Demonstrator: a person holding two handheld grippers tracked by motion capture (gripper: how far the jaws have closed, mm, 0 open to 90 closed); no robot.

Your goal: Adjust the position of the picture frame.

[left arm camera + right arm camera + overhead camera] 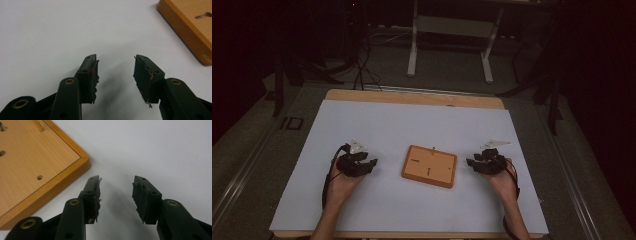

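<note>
Jaws spread on both tools, nothing between them. Left gripper, seen along its own black jaws in the left gripper view, hovers low over the white tabletop sheet; worn, ragged padding lines the inner face of each jaw, and bare white surface shows in the gap. Right gripper stands the same way in the right gripper view, jaws apart, frayed pads facing each other, a soft shadow on the sheet beneath. From the high view, the person's forearms enter at the near edge, the left hand and the right hand each wrapped around a tool, a cable trailing back from each and a pale grey three-cornered plate on top. Between the two tools, roughly centred on the sheet, lies a flat rectangular orange-brown wooden board with a raised rim, a few short slots and small holes in its face, and a thin wooden peg standing near its far edge. Board corner sits near the left tool at the upper right of its view, and just beside the right tool's left jaw, not touching. Beyond the sheet, the far strip of the light wooden table, then dark floor with cables and a white metal stand frame.
</note>
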